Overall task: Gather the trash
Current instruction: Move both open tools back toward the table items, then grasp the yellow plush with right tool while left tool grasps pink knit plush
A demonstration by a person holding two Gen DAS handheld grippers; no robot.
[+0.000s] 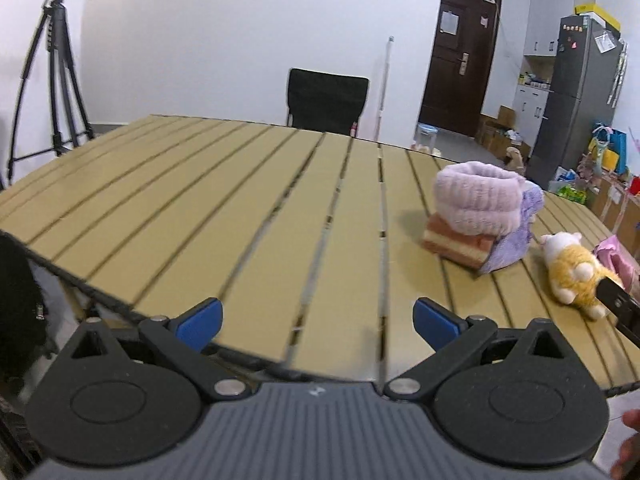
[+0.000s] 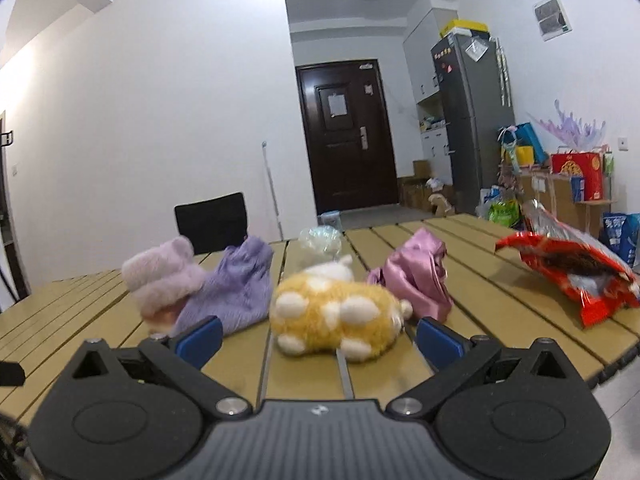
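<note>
An opened red snack bag lies at the right end of the slatted wooden table. A crumpled clear plastic wrapper sits farther back, behind the toys. My right gripper is open, low over the near edge, with a yellow plush toy just ahead between its blue fingertips. My left gripper is open over the table's near left corner, nothing between its fingers. The plush toy lies far to its right.
A fluffy pink roll, a striped sponge block, a purple knit cloth and a pink satin pouch crowd the table's middle. A black chair stands behind the table, a tripod at left, a fridge beyond.
</note>
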